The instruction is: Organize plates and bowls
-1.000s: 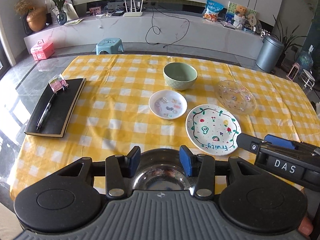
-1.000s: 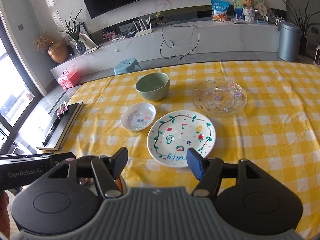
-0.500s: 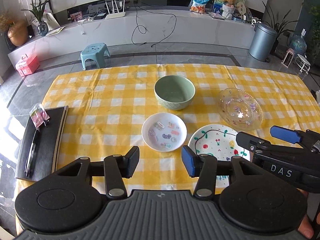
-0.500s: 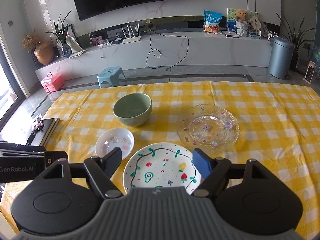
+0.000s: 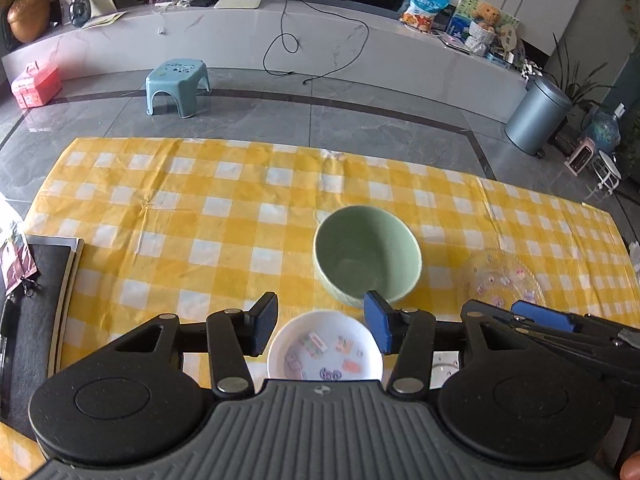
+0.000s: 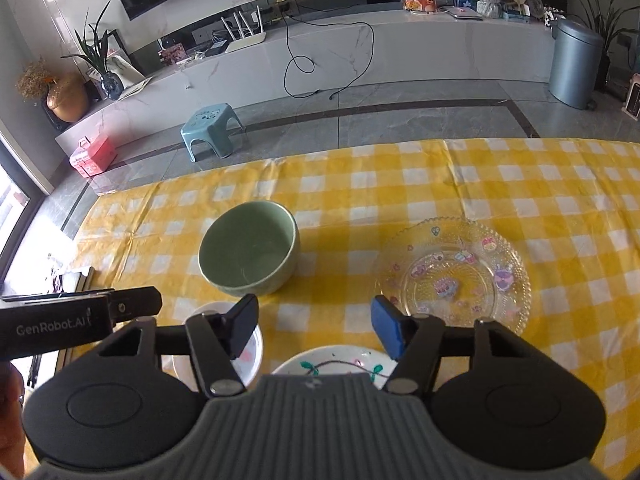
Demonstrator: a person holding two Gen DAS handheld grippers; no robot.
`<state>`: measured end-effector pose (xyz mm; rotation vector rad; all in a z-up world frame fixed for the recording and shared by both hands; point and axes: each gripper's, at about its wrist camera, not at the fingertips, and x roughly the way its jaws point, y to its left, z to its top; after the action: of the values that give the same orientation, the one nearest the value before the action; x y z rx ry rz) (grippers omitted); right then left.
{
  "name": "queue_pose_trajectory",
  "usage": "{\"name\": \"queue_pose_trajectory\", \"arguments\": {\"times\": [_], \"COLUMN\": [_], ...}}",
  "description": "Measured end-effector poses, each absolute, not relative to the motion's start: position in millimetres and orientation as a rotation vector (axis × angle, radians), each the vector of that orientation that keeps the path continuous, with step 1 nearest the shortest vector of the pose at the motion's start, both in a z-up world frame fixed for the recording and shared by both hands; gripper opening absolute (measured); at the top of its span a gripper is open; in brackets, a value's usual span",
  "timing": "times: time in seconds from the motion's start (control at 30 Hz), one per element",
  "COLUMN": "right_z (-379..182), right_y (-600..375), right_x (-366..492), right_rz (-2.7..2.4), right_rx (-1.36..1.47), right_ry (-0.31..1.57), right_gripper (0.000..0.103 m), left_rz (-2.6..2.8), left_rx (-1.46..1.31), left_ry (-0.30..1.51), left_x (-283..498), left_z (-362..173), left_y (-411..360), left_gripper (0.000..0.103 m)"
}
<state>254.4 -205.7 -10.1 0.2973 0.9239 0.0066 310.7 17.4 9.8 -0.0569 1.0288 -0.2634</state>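
A pale green bowl (image 5: pixel 367 254) (image 6: pixel 248 254) stands upright mid-table. Nearer lies a small white plate (image 5: pixel 324 350) (image 6: pixel 250 356) with stickers, right below my left gripper (image 5: pixel 320 326), whose pads hang open and apart from it. Right of the bowl is a clear glass plate (image 5: pixel 502 280) (image 6: pixel 454 276) with stickers. My right gripper (image 6: pixel 316 322) hovers over the far rim of a painted white plate (image 6: pixel 340 362). Its jaws are closing with nothing between them. Each gripper shows at the other view's edge: the left gripper (image 6: pixel 132 306) and the right gripper (image 5: pixel 508 314).
A yellow checked cloth (image 5: pixel 200 216) covers the table up to its far edge. A black notebook (image 5: pixel 36 320) with a pen lies at the left edge. Beyond the table are a blue stool (image 5: pixel 178 86) and a grey bin (image 5: pixel 536 116) on the floor.
Both grippers have moved forward over the table toward the green bowl. A metal bowl seen under the left gripper has dropped out of view. The right jaws widened, then narrowed.
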Motion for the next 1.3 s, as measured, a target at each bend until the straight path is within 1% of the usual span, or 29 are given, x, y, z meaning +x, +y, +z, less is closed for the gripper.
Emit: {"name": "queue_pose_trajectory", "arguments": {"times": [0.1,0.13,0.17,0.2,0.3,0.37,0.53,0.6,0.73,0.83,0.97,1.07,1.13,1.3], "right_z": [-14,-17,-20,-23,-36,-43,-60,-64,-71,-76,-74,-66,-60,-45], "right_y": [-202,-201,-200,-199,-196,-192,-184,-184,-183,-186,-187,-187,-188,-199], "right_x": [276,282,289,294,309,317,328,331,335,335,333,325,317,291], "right_rz": [-0.004,-0.008,-0.006,-0.003,-0.003,-0.007,-0.024,-0.028,-0.044,-0.039,-0.052,-0.038,-0.039,-0.012], "right_rx": [0.297,0.303,0.314,0.328,0.370,0.373,0.376,0.388,0.396,0.429,0.442,0.441,0.419,0.519], "right_ry": [0.932,0.939,0.949,0.960,0.991,1.000,1.029,1.034,1.029,1.028,1.041,0.998,0.987,1.000], "right_gripper": [0.050,0.046,0.045,0.041,0.033,0.027,0.018,0.018,0.015,0.014,0.013,0.012,0.009,0.008], "left_rz": [-0.255,-0.256,-0.256,-0.254,-0.243,-0.228,-0.225,-0.222,-0.223,-0.231,-0.211,-0.213,-0.227,-0.202], "left_rx": [-0.089,-0.091,-0.091,-0.084,-0.054,-0.048,-0.096,-0.109,-0.133,-0.157,-0.161,-0.163,-0.181,-0.170], "left_ry": [1.067,1.075,1.076,1.074,1.080,1.097,1.125,1.130,1.144,1.139,1.125,1.102,1.091,1.095], "left_x": [332,338,341,345,353,360,369,371,373,373,369,360,353,325], "left_z": [-2,-6,-10,-13,-22,-31,-47,-51,-59,-62,-58,-47,-37,-15], "left_y": [15,13,11,9,2,-1,-2,-2,-2,-2,-4,-4,-2,-2], "left_gripper": [0.057,0.055,0.053,0.052,0.046,0.039,0.031,0.028,0.017,0.011,0.008,0.008,0.008,0.008]}}
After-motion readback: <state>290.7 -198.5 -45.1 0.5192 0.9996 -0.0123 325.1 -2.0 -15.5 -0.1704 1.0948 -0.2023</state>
